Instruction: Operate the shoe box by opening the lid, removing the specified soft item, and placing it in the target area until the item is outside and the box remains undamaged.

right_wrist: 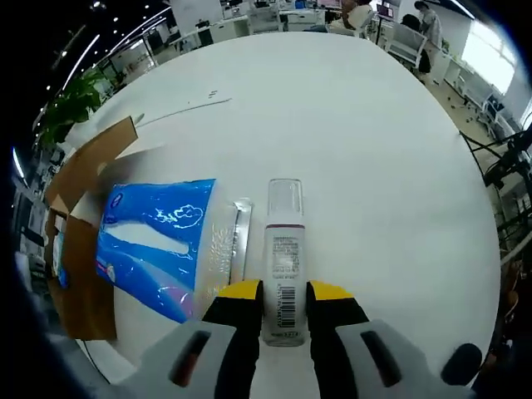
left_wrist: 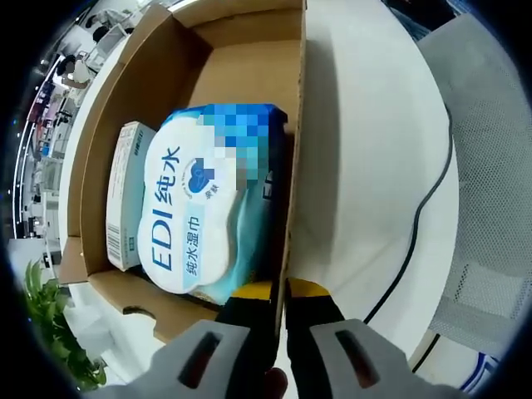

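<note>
Box (left_wrist: 249, 58) lid is open. My left gripper (left_wrist: 280, 293) clamps the box's side wall; the wet-wipes pack (left_wrist: 212, 208) remains inside. My right gripper (right_wrist: 283, 293) grips a bottle (right_wrist: 284, 253) on the table (right_wrist: 374, 133). Removal pending.

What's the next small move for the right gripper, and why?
Probably open the fingers and back off: the right gripper has the bottle lying on the table, outside the box, beside a blue pack.

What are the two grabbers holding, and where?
The left gripper pinches the cardboard box wall. The right gripper grips the bottle at its lower end.
</note>
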